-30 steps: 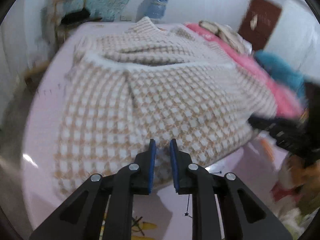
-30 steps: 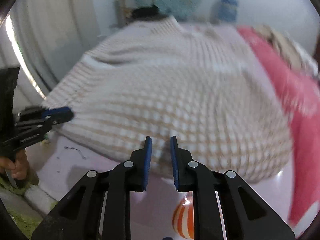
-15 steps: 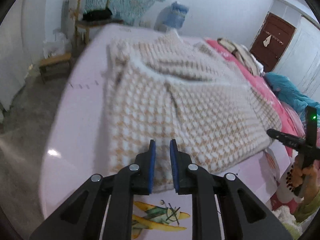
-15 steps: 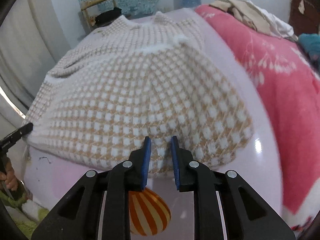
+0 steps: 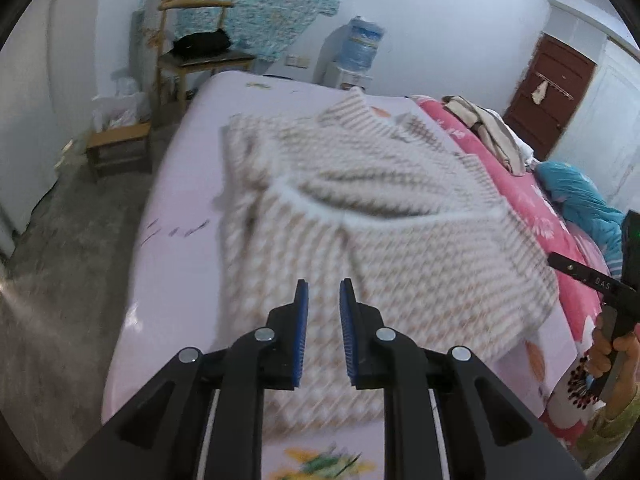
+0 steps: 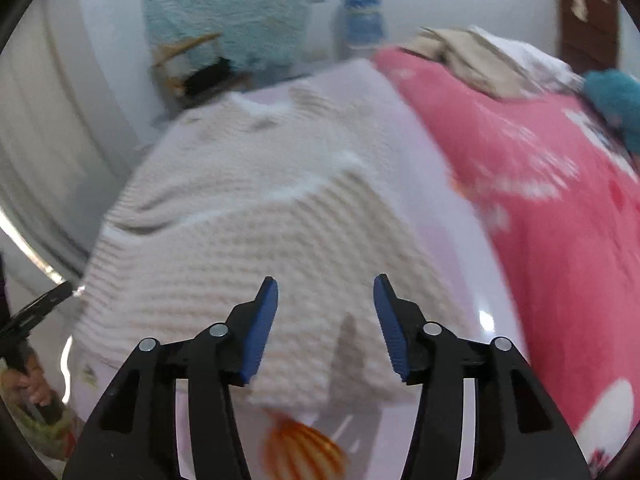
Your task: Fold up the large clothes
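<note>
Evidently a fold had been laid and the tools were off the cloth, so the step in hand was judged to be the pause between folds. The checked knit sweater [image 5: 360, 216] was seen spread on the lilac bedsheet [image 5: 176, 184], its lower part doubled up over the chest, the white ribbed hem lying as a band across the middle, ahead of both tools. The left gripper [image 5: 323, 332] was held above the near folded edge, its blue pads drawn almost together with only a narrow gap and nothing caught between them; it was clenched on air. The right gripper [image 6: 325, 322] hung over the near right corner of the sweater, and its jaws had just been opening; they stood well apart, released, with the knit showing beneath the gap and no cloth between the pads. A pink blanket [image 6: 540, 200] lay off to the right of that tool, clear of the garment. For the next fold a side edge or sleeve was judged to need seizing, which would call for the left jaws to be opened and both tools lowered to the cloth. Motion blur hid the finer edges.
</note>
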